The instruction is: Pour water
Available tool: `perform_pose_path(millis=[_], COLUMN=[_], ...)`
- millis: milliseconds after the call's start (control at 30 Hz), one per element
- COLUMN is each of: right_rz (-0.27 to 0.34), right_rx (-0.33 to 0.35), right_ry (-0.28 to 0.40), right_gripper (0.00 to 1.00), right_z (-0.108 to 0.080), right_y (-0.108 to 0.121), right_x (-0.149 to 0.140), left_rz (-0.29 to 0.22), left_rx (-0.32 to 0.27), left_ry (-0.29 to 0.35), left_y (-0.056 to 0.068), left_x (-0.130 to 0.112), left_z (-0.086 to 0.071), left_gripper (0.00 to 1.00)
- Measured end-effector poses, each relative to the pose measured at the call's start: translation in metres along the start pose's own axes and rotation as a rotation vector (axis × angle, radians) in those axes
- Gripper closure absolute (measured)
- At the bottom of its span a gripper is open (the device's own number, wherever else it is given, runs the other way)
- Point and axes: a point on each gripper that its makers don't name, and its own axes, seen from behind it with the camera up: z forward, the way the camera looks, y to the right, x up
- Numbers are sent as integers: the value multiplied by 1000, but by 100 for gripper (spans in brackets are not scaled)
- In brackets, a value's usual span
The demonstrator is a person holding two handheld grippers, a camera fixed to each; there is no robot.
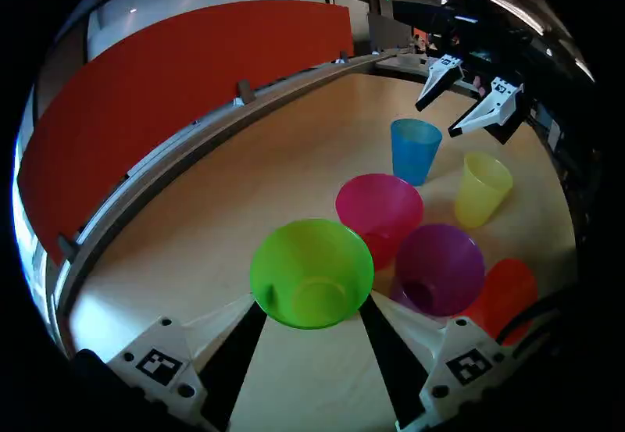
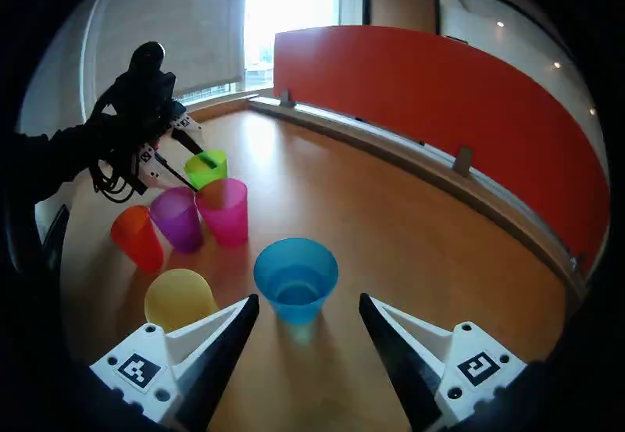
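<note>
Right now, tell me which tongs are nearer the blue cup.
Right. The right tongs are open, with the blue cup just ahead, between their fingertips. The left tongs are farther off, beyond the pink cup, closed on the green cup.

In my left gripper view, the left gripper (image 1: 311,302) has the first cup (image 1: 312,276) between its fingers, both touching its sides. Just behind it on the tabletop (image 1: 234,190) stands the second cup (image 1: 380,207). The third cup (image 1: 439,268) is just beside that on the right, and the fourth cup (image 1: 509,290) is right of the third. Farther back stand the fifth cup (image 1: 414,149) and, to its right, the sixth cup (image 1: 483,188). My right gripper (image 1: 435,119) hovers beyond the fifth cup. A divider panel (image 1: 180,96) runs along the tabletop's left edge.
</note>
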Motion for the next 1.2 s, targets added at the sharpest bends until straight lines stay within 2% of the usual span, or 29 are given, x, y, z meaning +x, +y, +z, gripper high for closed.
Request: perform_pose_path(millis=[667, 1200], right_rz=[-11, -25], right_rx=[16, 25], right_ry=[-35, -53], right_gripper=[0, 0], right_z=[14, 39], right_y=[-6, -11], right_x=[-12, -13], left_rz=[-24, -51], left_rx=[62, 89], left_ry=[63, 113], left_y=[-14, -14], left_x=[16, 23], left_z=[-31, -50], left_gripper=[20, 20])
